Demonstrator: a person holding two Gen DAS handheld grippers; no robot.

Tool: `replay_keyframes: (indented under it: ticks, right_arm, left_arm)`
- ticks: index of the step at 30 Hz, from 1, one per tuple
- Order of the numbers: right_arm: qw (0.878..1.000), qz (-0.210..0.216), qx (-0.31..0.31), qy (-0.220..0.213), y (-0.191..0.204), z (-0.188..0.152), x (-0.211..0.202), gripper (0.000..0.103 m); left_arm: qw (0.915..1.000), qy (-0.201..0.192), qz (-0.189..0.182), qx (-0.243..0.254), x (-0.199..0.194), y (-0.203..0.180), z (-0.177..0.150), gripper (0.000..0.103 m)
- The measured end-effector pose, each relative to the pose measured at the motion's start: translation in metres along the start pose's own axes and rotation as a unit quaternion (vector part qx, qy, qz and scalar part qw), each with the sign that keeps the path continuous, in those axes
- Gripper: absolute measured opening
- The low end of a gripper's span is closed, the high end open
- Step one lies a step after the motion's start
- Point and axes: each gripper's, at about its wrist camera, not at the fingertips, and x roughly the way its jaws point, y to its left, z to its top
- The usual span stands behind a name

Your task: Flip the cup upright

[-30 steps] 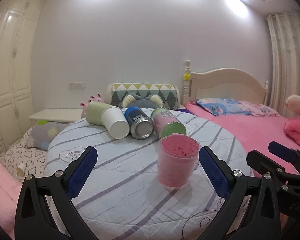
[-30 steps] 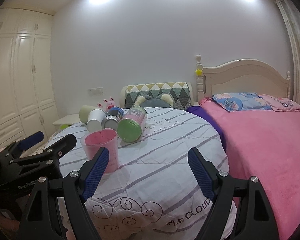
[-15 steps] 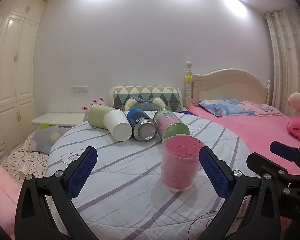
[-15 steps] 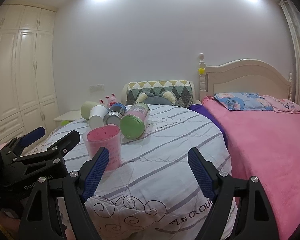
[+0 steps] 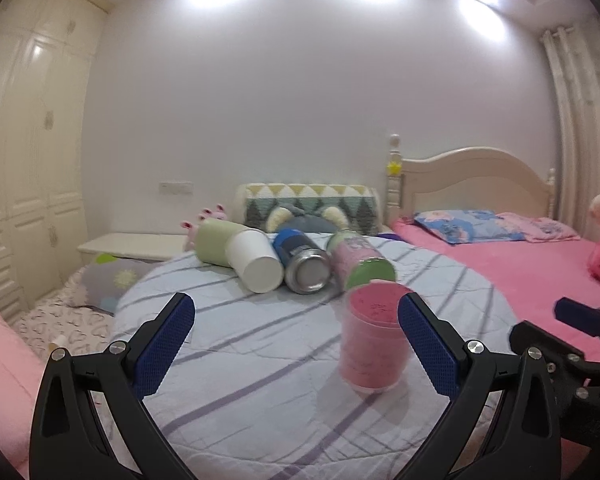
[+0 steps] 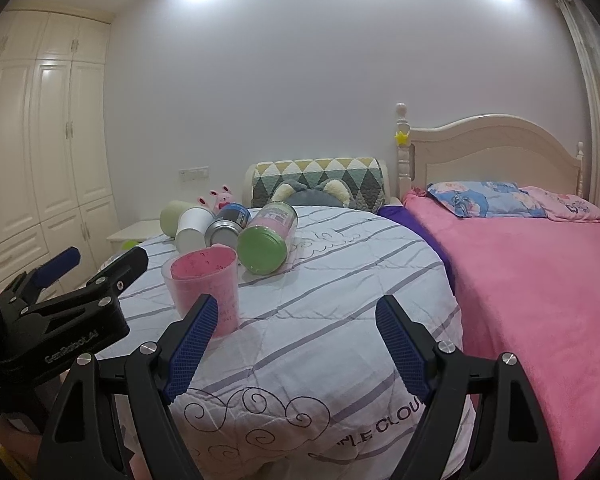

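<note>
A pink translucent cup [image 5: 374, 338] stands on the round table [image 5: 240, 360], its upper face looking closed like a base; it also shows in the right wrist view [image 6: 206, 286]. My left gripper [image 5: 296, 344] is open and empty, the cup just inside its right finger [image 5: 428, 350]. My right gripper [image 6: 296, 344] is open and empty, the cup just beyond its left finger [image 6: 190, 346]. Each gripper shows at the edge of the other's view.
Behind the pink cup lie a green-and-white cup [image 5: 244, 254], a blue can [image 5: 304, 266] and a pink jar with a green lid [image 5: 360, 262]. A pink bed [image 6: 540, 264] is to the right, a wardrobe [image 6: 40, 152] to the left.
Both grippers have tilted up and pulled back a little; the cup sits further right between the left fingers. Nothing was grasped.
</note>
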Motion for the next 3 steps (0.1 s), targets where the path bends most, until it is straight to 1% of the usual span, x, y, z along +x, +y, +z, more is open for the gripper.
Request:
replay_keyframes:
  ticks: [3]
  right_arm:
    - [1.0, 0.0, 0.0, 0.001, -0.0007, -0.0011, -0.0007, 0.083]
  left_arm:
    - [0.9999, 0.01, 0.003, 0.003, 0.0026, -0.0007, 0.0, 0.103]
